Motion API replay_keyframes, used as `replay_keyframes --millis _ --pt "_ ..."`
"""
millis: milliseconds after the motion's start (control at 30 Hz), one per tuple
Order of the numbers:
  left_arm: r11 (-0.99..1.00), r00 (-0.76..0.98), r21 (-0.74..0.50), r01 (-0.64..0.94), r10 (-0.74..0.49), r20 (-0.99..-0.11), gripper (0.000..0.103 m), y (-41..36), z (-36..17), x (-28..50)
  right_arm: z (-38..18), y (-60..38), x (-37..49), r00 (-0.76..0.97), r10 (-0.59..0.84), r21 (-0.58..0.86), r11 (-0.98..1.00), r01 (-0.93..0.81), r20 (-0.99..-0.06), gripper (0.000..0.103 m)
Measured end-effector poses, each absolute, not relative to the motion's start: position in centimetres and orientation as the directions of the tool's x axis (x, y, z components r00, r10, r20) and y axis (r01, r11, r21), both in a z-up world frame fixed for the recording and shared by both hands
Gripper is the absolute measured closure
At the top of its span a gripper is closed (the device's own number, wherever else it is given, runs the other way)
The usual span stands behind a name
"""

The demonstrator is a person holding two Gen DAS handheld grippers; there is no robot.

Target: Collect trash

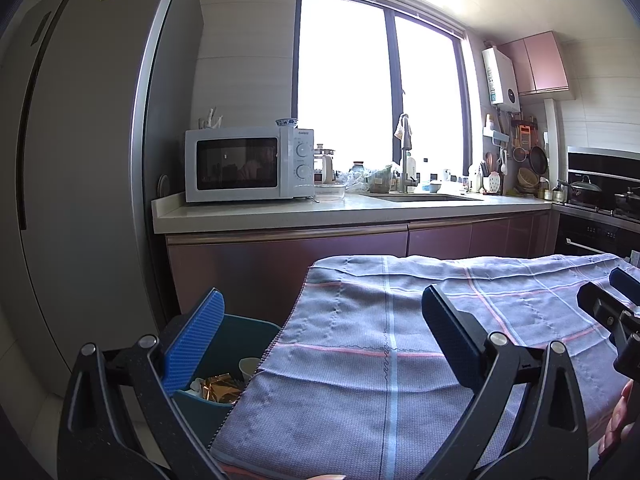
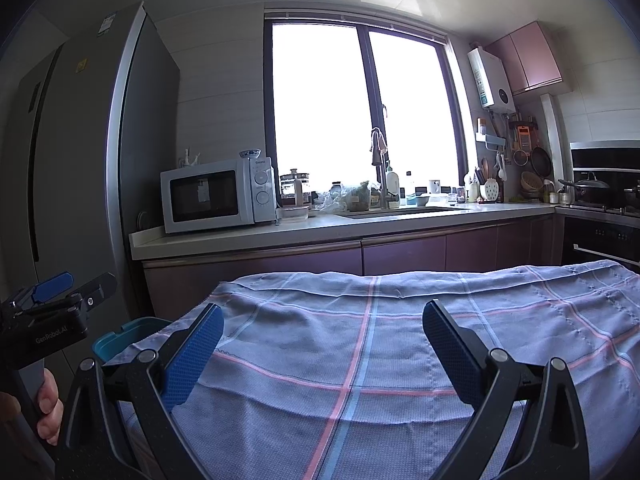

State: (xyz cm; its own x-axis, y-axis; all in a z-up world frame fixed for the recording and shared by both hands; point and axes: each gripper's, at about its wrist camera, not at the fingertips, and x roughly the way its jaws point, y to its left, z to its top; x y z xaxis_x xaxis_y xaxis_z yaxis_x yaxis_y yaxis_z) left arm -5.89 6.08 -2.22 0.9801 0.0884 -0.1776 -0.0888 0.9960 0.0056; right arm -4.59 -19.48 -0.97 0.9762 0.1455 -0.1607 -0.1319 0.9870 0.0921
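Observation:
A dark teal trash bin [image 1: 244, 330] stands at the left edge of a table covered with a grey-blue checked cloth [image 1: 360, 360]. Inside it lie a gold crumpled wrapper [image 1: 222, 388], a paper cup [image 1: 249, 366] and white scraps. My left gripper [image 1: 320, 320] is open and empty, its left finger over the bin and its right finger over the cloth. My right gripper [image 2: 322, 336] is open and empty above the cloth [image 2: 380, 340]. The bin's rim [image 2: 120, 338] shows at the cloth's left edge. No trash shows on the cloth.
A tall grey fridge [image 1: 80, 160] stands to the left. A kitchen counter [image 1: 320, 212] behind the table holds a white microwave [image 1: 248, 164], a sink with a tap [image 1: 406, 160] and jars. A stove with a pot [image 1: 588, 192] is at the right.

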Motion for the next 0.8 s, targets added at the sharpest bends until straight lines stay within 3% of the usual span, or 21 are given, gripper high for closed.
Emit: replay_keyframes --millis 800 --pt "0.996 0.98 0.003 -0.086 0.085 -0.18 0.006 6.03 -2.34 -5.83 -0.91 -19.48 -4.61 0.977 0.142 0.093 0.987 -0.128 -0.161 0.007"
